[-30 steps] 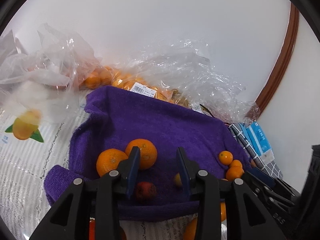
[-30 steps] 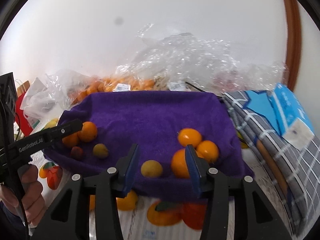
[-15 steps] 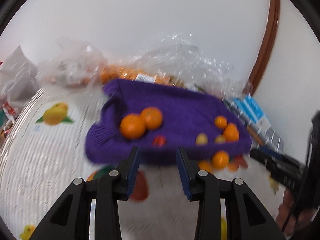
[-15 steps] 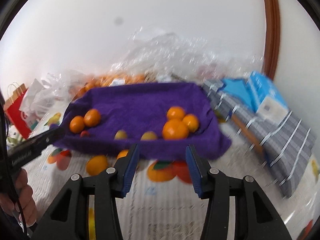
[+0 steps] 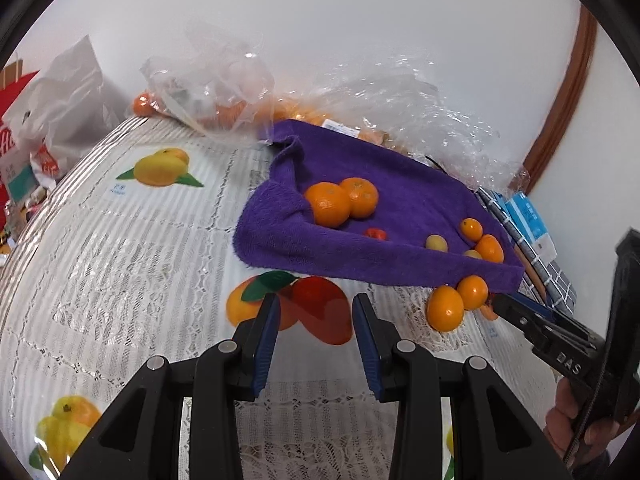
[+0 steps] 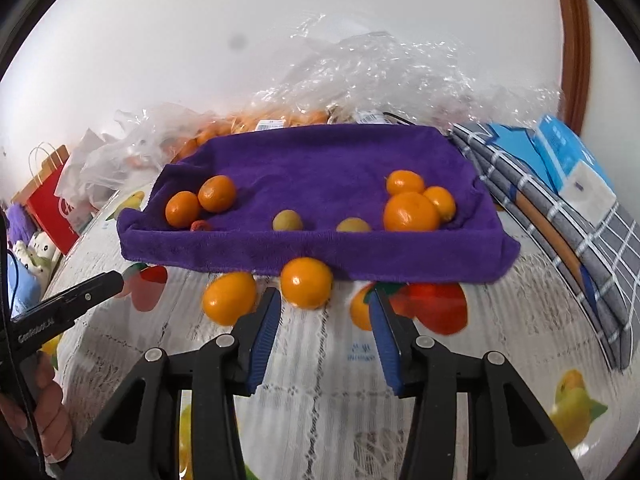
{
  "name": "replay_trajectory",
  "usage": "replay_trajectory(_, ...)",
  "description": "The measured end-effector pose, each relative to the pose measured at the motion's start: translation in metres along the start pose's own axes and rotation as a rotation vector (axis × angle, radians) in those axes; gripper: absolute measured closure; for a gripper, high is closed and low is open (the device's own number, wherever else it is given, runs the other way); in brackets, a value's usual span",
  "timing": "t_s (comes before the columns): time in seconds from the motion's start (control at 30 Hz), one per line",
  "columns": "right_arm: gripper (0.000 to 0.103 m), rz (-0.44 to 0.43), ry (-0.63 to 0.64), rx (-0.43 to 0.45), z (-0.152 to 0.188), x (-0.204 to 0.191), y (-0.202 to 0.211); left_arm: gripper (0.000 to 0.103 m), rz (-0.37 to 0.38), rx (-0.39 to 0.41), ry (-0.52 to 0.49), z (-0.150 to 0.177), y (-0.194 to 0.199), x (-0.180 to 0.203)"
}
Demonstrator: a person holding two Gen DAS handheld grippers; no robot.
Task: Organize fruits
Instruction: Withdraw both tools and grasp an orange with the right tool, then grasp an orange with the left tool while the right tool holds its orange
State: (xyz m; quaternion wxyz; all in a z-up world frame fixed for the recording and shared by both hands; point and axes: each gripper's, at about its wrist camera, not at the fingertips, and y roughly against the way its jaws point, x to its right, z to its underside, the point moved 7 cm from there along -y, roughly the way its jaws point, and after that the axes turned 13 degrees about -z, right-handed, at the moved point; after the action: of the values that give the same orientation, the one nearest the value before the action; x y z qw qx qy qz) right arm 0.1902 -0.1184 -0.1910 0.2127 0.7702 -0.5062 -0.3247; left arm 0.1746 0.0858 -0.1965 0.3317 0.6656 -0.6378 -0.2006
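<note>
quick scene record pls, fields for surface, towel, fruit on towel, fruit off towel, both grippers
surface: lace tablecloth with printed fruit pictures
towel: purple towel, spread out, near edge folded up
fruit on towel: two oranges at left, a small red fruit, two yellowish fruits, three oranges at right
fruit off towel: two loose oranges on the cloth, just before the towel's near edge
left gripper: open, empty
right gripper: open, empty, jaws just been closing slightly
</note>
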Motion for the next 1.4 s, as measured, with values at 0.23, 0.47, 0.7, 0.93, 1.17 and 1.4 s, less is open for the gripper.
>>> replay_trajectory(0.23, 0.061, -0.006, 0.019, -0.03, -0.009, 0.0, -0.02, 0.067, 0.007, -0.01, -0.006, -0.001, -0.003, 0.003)
replay_trajectory(0.47, 0.069, 0.009, 0.029, -0.048, -0.011, -0.002, -0.036, 0.067, 0.008, -0.014, 0.006, -0.001, -0.004, 0.0)
replay_trajectory(0.7, 0.069, -0.007, 0.026, -0.016, -0.005, 0.002, -0.014, 0.067, 0.022, -0.024, 0.004, -0.001, -0.007, 0.001)
replay_trajectory(0.93, 0.069, 0.055, 0.048, 0.029, 0.013, 0.023, 0.032, 0.067, 0.015, -0.04, -0.014, 0.002, -0.008, 0.004)
replay_trajectory(1.17, 0.069, 0.108, 0.032, 0.022, 0.04, 0.053, 0.058, 0.067, 0.002, -0.068, -0.095, 0.016, -0.005, 0.035)
replay_trajectory(1.4, 0.069, 0.119, -0.007, 0.027, 0.056, 0.068, 0.075, 0.067, 0.089, -0.1, -0.136, 0.024, -0.008, 0.087)
